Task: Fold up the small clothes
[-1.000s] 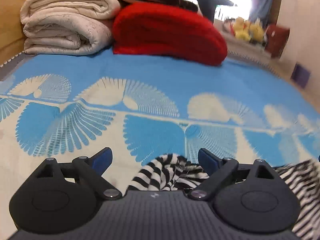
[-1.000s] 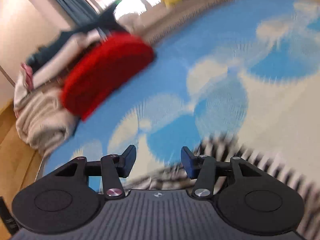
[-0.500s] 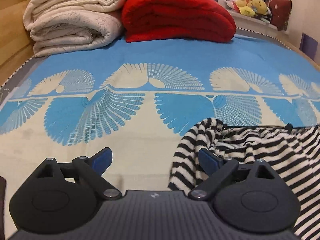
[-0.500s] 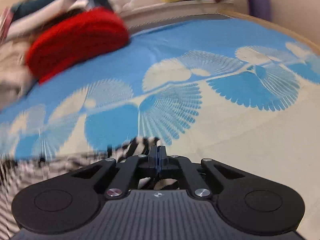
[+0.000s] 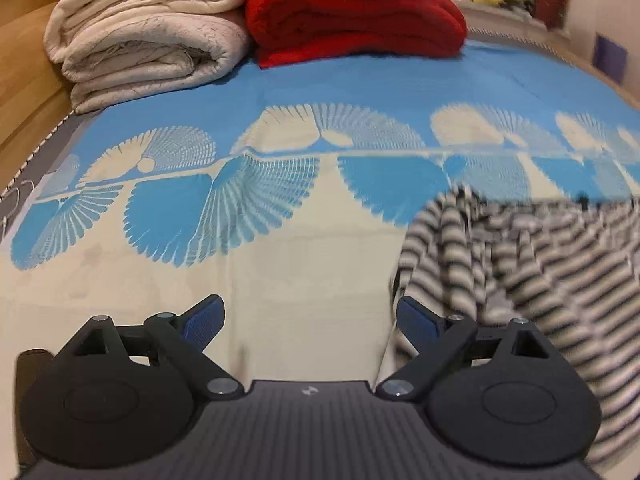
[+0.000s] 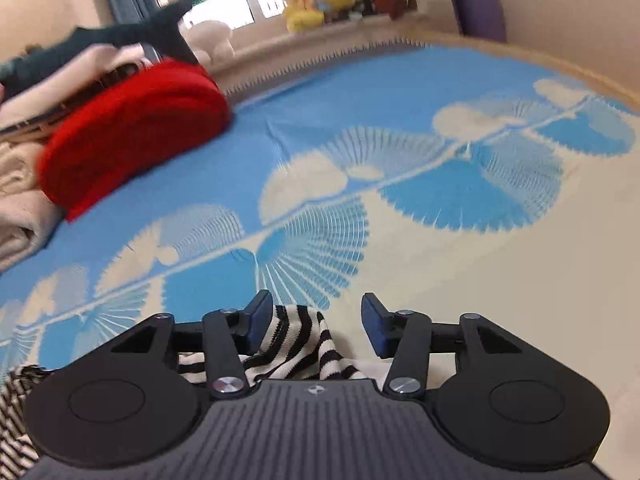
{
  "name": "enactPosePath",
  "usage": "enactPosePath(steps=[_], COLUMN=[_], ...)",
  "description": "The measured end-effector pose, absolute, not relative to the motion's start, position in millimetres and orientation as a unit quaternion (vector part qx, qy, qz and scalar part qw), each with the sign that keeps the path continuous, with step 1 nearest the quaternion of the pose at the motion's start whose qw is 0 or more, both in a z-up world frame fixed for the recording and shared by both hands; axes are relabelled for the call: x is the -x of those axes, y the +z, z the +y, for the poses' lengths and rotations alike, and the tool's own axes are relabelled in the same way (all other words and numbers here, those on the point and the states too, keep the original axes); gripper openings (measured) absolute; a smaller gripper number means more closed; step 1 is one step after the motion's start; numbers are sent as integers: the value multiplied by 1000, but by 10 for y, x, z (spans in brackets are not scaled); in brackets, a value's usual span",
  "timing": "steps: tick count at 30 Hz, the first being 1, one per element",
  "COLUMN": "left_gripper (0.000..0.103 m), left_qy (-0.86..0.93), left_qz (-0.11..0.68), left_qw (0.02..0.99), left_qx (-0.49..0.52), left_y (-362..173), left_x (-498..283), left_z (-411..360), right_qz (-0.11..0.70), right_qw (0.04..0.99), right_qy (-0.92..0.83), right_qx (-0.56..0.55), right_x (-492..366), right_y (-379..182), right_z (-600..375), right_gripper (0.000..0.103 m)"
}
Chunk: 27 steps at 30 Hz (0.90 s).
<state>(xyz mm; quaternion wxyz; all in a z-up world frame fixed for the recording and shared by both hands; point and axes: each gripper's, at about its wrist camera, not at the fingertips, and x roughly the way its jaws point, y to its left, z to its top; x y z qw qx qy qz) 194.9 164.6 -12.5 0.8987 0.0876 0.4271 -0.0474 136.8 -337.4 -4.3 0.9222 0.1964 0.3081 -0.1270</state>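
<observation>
Open again goes the right gripper (image 6: 316,322), jaws that were pinched together half a second ago now spread wide, and a bunched fold of the striped garment (image 6: 298,344) sits between them, brushing the left pad and clear of the right one. More stripes trail off to the near left under the gripper body. Over on the other side, the left gripper (image 5: 310,322) has slid left: the garment (image 5: 520,256) that lay in front of its right finger now sits mostly off to the right, its near edge just beside that right finger (image 5: 418,322). Left jaws are wide too, with nothing but cream bedspread (image 5: 304,264) between them. The cloth is blurred in the left view, so its exact edge is hard to call.

The garment lies rumpled on the near part of the bedspread, over the cream band, its far edge reaching the blue fan pattern. Far back, a folded red blanket (image 5: 352,8) rests beside a stack of cream quilts (image 5: 148,36) on the left. Yellow plush toys (image 6: 316,4) line the sill at the far side, well apart from everything in play.
</observation>
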Motion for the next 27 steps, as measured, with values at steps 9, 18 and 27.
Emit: enactPosePath(steps=[9, 18, 27], left_gripper=[95, 95, 62], left_qy=[-118, -167, -175], left_qz=[473, 500, 472], left_qw=[866, 847, 857], left_qx=[-106, -74, -109], left_y=[-198, -347, -617], left_x=[-1399, -1100, -970], left_z=[1683, 1606, 1283], right_qz=[295, 335, 380], right_qw=[917, 863, 842], right_qy=[-106, -135, -148], right_qx=[-245, -353, -353], right_x=[-352, 423, 340], right_y=[247, -170, -480], right_z=[-3465, -3715, -3787], right_gripper=[57, 57, 48])
